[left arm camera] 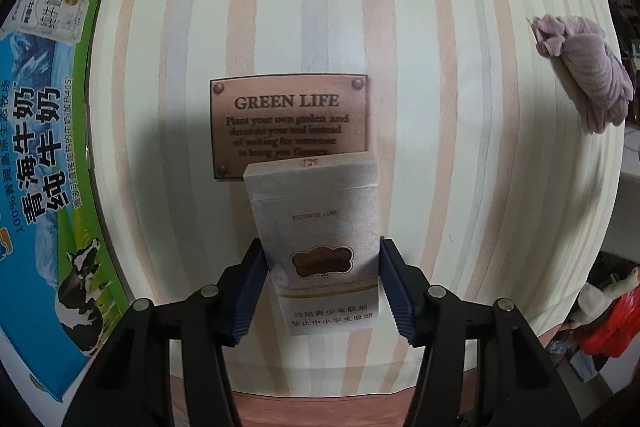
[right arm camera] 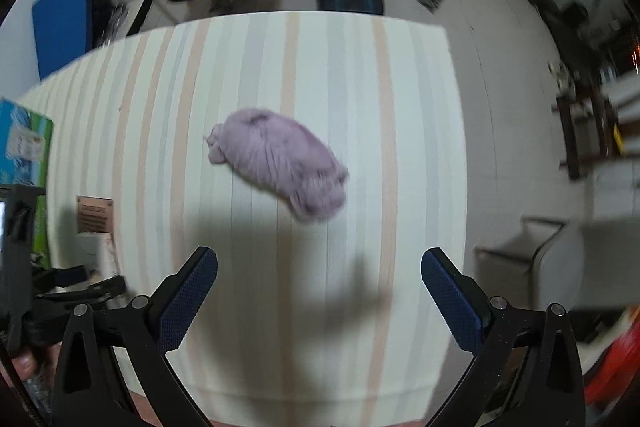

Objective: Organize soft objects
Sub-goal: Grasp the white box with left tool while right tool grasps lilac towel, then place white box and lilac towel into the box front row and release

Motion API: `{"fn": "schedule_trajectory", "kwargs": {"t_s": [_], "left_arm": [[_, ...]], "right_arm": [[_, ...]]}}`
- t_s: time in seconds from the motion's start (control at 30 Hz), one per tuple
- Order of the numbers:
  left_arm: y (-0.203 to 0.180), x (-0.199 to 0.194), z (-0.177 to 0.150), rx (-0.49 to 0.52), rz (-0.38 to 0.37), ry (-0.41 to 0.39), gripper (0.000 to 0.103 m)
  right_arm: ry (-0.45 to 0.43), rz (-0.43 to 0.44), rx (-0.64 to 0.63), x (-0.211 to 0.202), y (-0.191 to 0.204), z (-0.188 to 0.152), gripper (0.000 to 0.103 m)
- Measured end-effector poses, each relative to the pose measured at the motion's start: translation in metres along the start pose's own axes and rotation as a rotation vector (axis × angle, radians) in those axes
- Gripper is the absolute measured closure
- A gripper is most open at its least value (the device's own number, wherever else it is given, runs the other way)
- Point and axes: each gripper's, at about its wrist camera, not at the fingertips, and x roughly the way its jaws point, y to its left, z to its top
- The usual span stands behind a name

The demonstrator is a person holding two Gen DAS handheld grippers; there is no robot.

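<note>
Your left gripper (left arm camera: 322, 275) pinches the cigarette pack (left arm camera: 320, 243); right gripper (right arm camera: 319, 291) spread wide.
Purple sock bundle (right arm camera: 280, 169) lies on striped worktop (right arm camera: 420, 147) ahead of right gripper, w/ milk carton box (left arm camera: 44, 155) at left edge.

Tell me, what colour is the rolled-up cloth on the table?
Pale purple; the cloth shows best in the right wrist view.
</note>
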Motion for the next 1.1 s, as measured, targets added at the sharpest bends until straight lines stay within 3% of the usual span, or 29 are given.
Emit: {"fn": "schedule_trajectory", "kwargs": {"t_s": [0.3, 0.47, 0.5, 0.57, 0.67, 0.87, 0.93, 1.1], "left_arm": [[0.007, -0.031, -0.019, -0.028, -0.014, -0.043, 0.051], [0.011, -0.033, -0.015, -0.035, -0.029, -0.033, 0.051], [0.011, -0.034, -0.016, -0.033, -0.028, -0.036, 0.051], [0.012, -0.036, -0.014, -0.03, -0.032, -0.042, 0.051], [0.014, -0.042, -0.017, -0.026, -0.036, -0.062, 0.051], [0.018, -0.079, -0.038, 0.001, -0.078, -0.144, 0.051], [0.025, -0.102, -0.05, 0.018, -0.103, -0.187, 0.051], [0.066, -0.168, -0.075, 0.032, -0.158, -0.288, 0.051]], "right_arm": [[0.032, -0.106, -0.33, 0.031, 0.04, 0.059, 0.0], [0.132, -0.084, -0.375, 0.062, 0.046, 0.078, 0.002], [0.148, -0.075, -0.363, 0.068, 0.045, 0.081, 0.005], [0.158, -0.04, -0.337, 0.075, 0.046, 0.083, 0.036], [0.16, 0.02, -0.262, 0.077, 0.042, 0.082, 0.049], [0.214, 0.128, -0.044, 0.068, 0.035, 0.06, 0.052], [0.198, 0.221, 0.017, 0.051, 0.039, 0.047, 0.052], [0.136, 0.351, 0.088, -0.006, 0.069, 0.011, 0.052]]}}
